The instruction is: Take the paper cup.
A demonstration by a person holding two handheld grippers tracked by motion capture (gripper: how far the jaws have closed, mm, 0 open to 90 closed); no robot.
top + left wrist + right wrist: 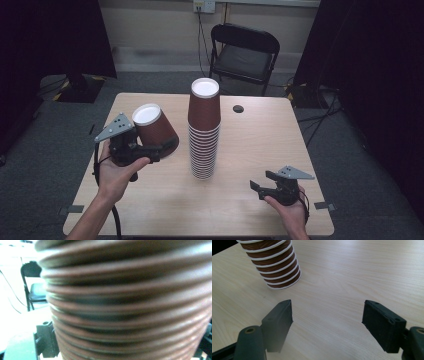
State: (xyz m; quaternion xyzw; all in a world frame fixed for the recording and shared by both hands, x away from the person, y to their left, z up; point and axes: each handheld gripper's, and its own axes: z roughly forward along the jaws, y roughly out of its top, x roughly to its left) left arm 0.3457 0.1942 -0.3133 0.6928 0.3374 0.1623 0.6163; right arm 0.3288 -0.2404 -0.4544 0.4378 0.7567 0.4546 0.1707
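Your left gripper: clamped on a tilted brown paper cup (base up), beside the cup stack mid-table. Your right gripper: jaws apart, empty.

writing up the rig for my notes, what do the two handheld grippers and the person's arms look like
Both grippers are black, blocky handheld units. The left gripper and right gripper each carry a grey three-cornered plate on top; the left one's shows small dark dots. A black cable trails from the left gripper along the forearm. The right gripper's fingers are thick, dark, rectangular pads. Both forearms are bare, with no sleeves.
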